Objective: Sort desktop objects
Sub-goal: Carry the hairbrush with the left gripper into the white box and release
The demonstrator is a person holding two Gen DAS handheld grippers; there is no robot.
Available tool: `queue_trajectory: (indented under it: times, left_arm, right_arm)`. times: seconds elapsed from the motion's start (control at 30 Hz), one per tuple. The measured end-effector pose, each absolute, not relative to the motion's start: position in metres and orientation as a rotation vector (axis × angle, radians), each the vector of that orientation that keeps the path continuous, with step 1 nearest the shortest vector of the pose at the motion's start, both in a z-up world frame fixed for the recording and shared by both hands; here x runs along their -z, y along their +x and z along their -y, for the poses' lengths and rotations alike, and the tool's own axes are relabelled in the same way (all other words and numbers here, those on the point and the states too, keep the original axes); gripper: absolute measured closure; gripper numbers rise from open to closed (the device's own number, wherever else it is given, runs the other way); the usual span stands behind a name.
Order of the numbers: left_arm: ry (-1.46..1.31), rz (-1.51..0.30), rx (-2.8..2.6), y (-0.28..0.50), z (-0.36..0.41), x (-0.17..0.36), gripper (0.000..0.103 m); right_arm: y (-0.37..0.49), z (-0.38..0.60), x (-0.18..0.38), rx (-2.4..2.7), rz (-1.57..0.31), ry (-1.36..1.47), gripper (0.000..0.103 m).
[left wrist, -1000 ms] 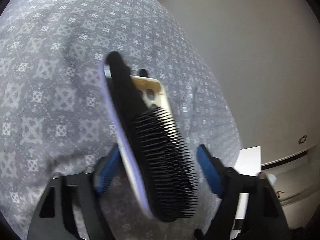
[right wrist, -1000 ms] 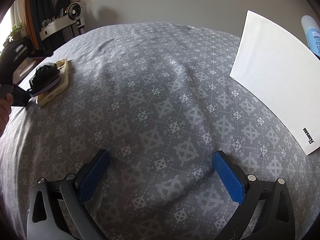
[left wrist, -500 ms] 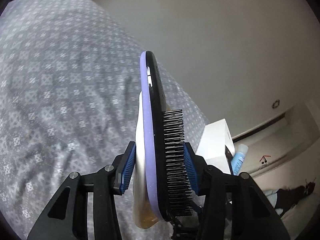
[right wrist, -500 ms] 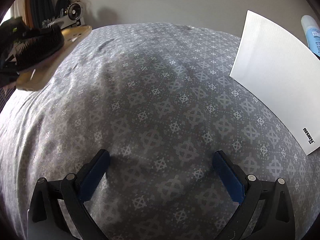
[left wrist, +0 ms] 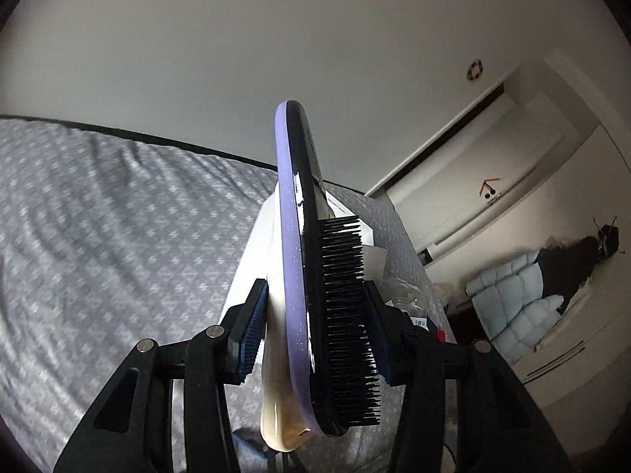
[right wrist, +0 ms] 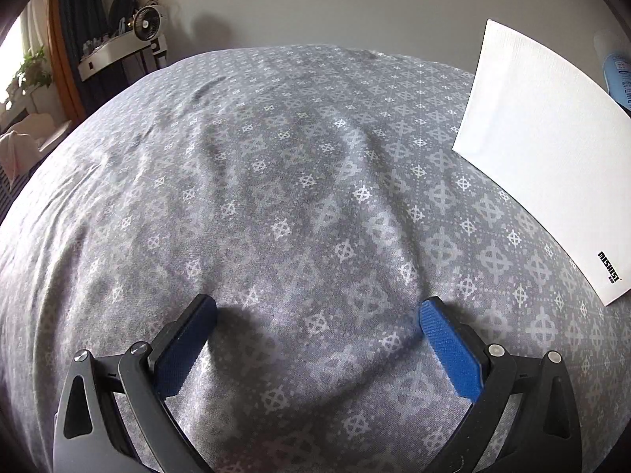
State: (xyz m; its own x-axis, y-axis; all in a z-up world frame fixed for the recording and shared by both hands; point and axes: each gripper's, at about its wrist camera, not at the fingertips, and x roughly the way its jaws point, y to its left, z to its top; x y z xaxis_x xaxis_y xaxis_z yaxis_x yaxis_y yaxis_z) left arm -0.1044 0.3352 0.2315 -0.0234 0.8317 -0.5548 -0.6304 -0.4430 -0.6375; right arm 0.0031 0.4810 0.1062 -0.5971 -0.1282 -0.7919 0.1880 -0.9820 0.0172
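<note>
The left gripper [left wrist: 315,331] is seen clamped on two things at once: a black-bristled hairbrush with a purple glittery back [left wrist: 315,276] and, pressed flat against that back, a cream-coloured phone case [left wrist: 276,374]. One blue pad bears on the case, the other on the bristles. A second ago both lay on the grey patterned bedspread [left wrist: 98,236] between wider-set jaws; the jaws have since closed on them, and the pair is now held edge-up, clear of the bed, with the brush handle pointing toward the far edge of the bed. Behind the brush, a white rectangular box [left wrist: 252,260] near the bed's far edge has come into the left wrist view, where earlier only cloth was shown.

The right gripper [right wrist: 317,329] is held wide open with nothing between its blue pads, above the bedspread, unchanged. In its view the brush and case are gone from the left edge of the bed, and the white box [right wrist: 544,165] stands to the right.
</note>
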Motion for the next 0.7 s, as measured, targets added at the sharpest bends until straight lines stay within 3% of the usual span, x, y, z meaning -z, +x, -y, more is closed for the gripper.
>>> queue_trajectory:
  times: [0.17,0.37,0.4,0.5,0.7]
  left_arm:
    - [-1.144,0.03,-1.717,-0.083,-0.416,-0.22,0.057]
    - [-1.208,-0.162,-1.834,-0.069,-0.455,-0.195,0.051]
    - [-1.202,-0.166,-1.866,-0.069,-0.455,-0.195,0.049]
    - [-1.178,-0.099,-1.929,-0.073,-0.438,-0.203,0.019]
    - [-1.112,-0.144,-2.108,-0.082,-0.373,-0.223,0.017]
  right_arm:
    - [0.001,-0.481,-0.106,2.656,-0.095,1.307,0.0]
    - [-0.002,-0.481,-0.107,2.655,-0.088,1.303,0.0]
    - [-0.002,-0.48,-0.106,2.655,-0.087,1.303,0.0]
    - [-0.005,-0.478,-0.106,2.654,-0.086,1.302,0.0]
    - [-0.003,-0.479,-0.106,2.654,-0.087,1.302,0.0]
